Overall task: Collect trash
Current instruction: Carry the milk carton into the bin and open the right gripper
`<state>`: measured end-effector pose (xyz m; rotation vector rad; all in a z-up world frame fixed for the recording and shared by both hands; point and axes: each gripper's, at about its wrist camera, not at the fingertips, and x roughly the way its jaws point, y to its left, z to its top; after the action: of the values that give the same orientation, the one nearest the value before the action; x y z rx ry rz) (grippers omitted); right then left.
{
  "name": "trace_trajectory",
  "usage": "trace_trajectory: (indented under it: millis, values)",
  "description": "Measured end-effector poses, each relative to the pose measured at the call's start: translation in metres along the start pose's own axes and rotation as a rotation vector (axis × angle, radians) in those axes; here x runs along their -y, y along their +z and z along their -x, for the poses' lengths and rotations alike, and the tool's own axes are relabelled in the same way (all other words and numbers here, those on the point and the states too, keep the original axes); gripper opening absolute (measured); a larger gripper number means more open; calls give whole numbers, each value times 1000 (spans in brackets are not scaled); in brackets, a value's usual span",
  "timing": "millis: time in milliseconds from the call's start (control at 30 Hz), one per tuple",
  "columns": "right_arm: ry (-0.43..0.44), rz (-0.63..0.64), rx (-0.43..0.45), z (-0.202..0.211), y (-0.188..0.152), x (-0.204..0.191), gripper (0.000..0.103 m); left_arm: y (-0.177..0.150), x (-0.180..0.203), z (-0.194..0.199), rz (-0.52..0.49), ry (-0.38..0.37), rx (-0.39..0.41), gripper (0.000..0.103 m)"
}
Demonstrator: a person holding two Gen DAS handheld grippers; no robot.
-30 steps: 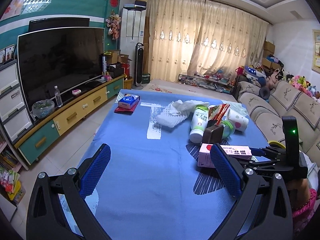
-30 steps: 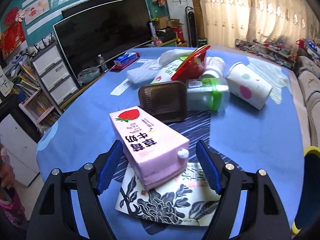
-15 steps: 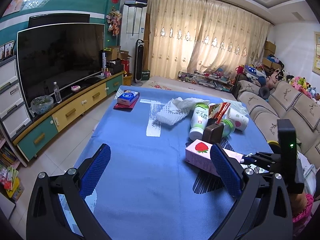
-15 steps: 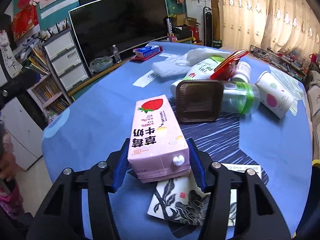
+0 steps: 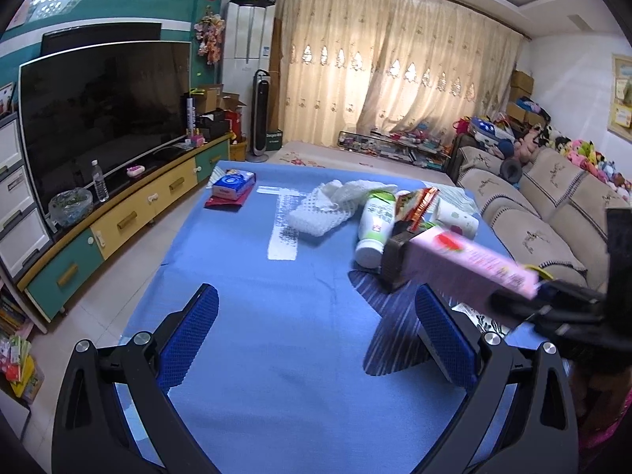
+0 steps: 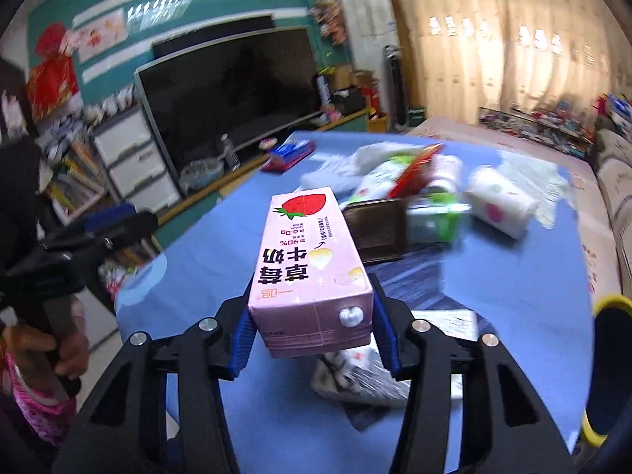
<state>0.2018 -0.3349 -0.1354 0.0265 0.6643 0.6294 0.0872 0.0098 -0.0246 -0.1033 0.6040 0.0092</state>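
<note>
Right gripper [image 6: 312,335]: your blue fingers [image 6: 241,339] are clamped on both sides of the pink strawberry milk carton [image 6: 310,260], so that one's gripped.
Milk carton: it's up off the desk [image 6: 513,276], long side pointing away from you, strawberry end farthest out.
Left gripper [image 5: 316,328]: your fingers are spread wide with nothing between them, just blue desk underneath.
Trash pile: the brown tub [image 6: 375,229], green-capped bottle [image 6: 434,217], dotted paper cup [image 6: 501,205] and red wrapper [image 6: 418,164] sit bunched together on the desk behind the carton.
Under the carton: a black-and-white floral paper [image 6: 363,375] lies flat on the desk.
</note>
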Motion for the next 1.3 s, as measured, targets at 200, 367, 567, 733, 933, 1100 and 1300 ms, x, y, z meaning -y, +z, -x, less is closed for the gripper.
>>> trace_trajectory:
  millis: [200,367,567,733,933,1100,1300]
  values:
    - [-270,-158,60,48,-22,78,49,-3,18,-11,-29,-37,-25,98]
    - [-520,-352,46,76,-54,163,49,-8,43,-26,-73,-123,-41,98]
    - [-684,-469,-7,74,-83,230,49,-16,78,-50,-171,-220,-81,98]
    - [-753,-495,-44,58,-92,261,49,-25,110,-69,-258,-314,-134,98]
    - [-794,-522,-53,57,-98,279,56,-34,136,-86,-340,-375,-177,98]
    - [-796,-536,-36,64,-102,283,63,-39,146,-100,-376,-420,-215,98]
    - [-770,-534,-37,62,-99,274,63,-41,148,-118,-448,-432,-239,98]
